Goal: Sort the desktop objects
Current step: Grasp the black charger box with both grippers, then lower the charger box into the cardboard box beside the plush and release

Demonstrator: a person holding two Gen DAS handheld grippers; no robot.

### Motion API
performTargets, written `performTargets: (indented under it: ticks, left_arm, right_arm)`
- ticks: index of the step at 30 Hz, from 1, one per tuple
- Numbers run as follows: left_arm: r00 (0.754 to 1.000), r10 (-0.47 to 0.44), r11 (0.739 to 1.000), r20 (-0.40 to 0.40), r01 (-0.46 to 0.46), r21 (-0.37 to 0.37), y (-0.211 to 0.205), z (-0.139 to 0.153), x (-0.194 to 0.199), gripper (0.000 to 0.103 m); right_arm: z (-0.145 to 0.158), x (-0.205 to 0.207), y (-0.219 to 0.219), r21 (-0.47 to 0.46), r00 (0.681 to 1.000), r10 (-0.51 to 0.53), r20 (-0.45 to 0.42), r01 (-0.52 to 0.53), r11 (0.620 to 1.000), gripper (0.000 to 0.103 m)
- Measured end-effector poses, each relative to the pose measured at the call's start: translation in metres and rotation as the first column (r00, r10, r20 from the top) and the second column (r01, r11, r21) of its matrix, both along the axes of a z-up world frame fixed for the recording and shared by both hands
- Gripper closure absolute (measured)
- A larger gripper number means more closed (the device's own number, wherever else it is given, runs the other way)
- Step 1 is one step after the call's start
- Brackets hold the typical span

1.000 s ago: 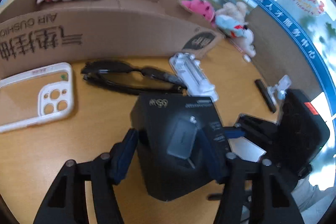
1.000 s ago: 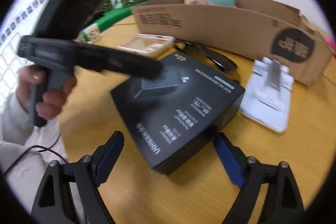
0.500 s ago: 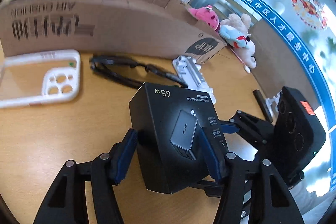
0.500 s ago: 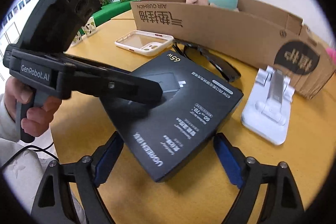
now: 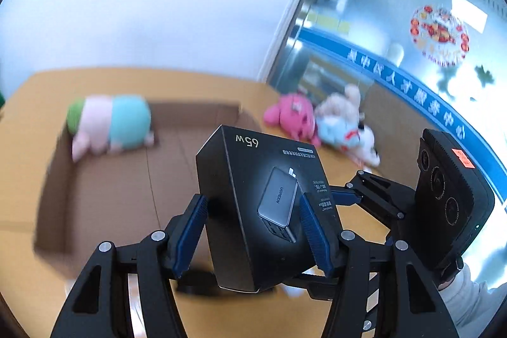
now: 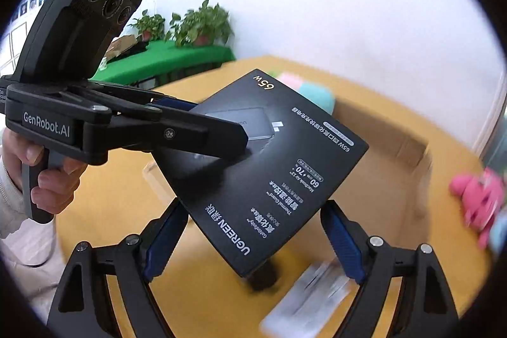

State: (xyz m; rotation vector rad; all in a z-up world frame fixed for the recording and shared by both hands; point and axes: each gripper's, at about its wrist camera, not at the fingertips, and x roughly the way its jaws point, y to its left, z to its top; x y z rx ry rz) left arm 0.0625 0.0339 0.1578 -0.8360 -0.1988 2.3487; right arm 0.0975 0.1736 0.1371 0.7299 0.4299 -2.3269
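Observation:
A black charger box (image 5: 253, 195) printed "65W" hangs in the air, tilted, above the wooden table (image 6: 104, 211). My left gripper (image 5: 252, 233) is shut on its two sides, blue pads pressed against it. My right gripper (image 6: 250, 230) clamps a lower corner of the same charger box (image 6: 269, 163), both pads touching its edges. In the left wrist view a right fingertip (image 5: 345, 198) meets the box's right side. Behind the box lies an open cardboard box (image 5: 111, 195) with a pastel plush toy (image 5: 111, 122) inside.
A pink plush (image 5: 291, 119) and a pale one (image 5: 345, 122) lie on the table right of the cardboard box (image 6: 396, 154). A blurred white stand (image 6: 310, 296) lies below the right gripper. A person's hand (image 6: 47, 179) holds the left gripper. Potted plants (image 6: 199, 24) stand far back.
Both grippers have risen with the charger box, lifting it off the table. The view now looks over the cardboard wall into the box; the phone case and sunglasses have dropped out of sight.

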Motion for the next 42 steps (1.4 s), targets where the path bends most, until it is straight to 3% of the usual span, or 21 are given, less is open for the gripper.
performTargets:
  ticks: [6,12,15,19,25,33,37,42]
  left_arm:
    - [0.996,0.004,1.0,-0.093,-0.004,0.009,0.01,0.056,-0.084,0.045]
    - [0.999,0.015,0.999,-0.03,-0.014,0.03,0.015,0.06,-0.176,0.045]
    - [0.999,0.029,0.999,0.034,-0.03,0.019,0.015,0.042,-0.22,0.045]
    - [0.989,0.06,0.998,0.134,-0.056,-0.033,0.026,0.001,-0.269,0.045]
    - [0.945,0.097,0.994,0.313,-0.077,-0.076,0.036,-0.068,-0.322,0.045]
    - [0.884,0.131,0.985,0.449,-0.066,-0.158,0.057,-0.121,-0.338,0.047]
    - [0.857,0.149,0.981,0.493,-0.067,-0.181,0.06,-0.138,-0.336,0.048]
    - [0.852,0.172,0.979,0.494,-0.093,-0.181,0.054,-0.145,-0.335,0.049]
  right_arm:
    - [0.057,-0.081,0.002,0.013,0.998,-0.011,-0.066,0.012,1.0,0.017]
    - [0.068,-0.163,0.004,0.035,1.0,-0.004,-0.027,0.005,0.999,0.017]
    - [0.05,-0.198,0.007,0.029,0.999,0.0,0.037,-0.001,1.0,0.017]
    - [0.005,-0.25,0.004,0.041,0.989,0.006,0.148,-0.012,0.999,0.017]
    - [-0.063,-0.295,0.001,0.049,0.953,0.005,0.304,-0.021,0.999,0.017]
    - [-0.119,-0.318,0.015,0.062,0.917,-0.003,0.399,-0.024,0.998,0.019]
    - [-0.13,-0.322,0.01,0.085,0.906,-0.01,0.422,-0.029,0.996,0.02]
    - [-0.13,-0.327,-0.011,0.093,0.911,-0.036,0.41,-0.003,0.996,0.019]
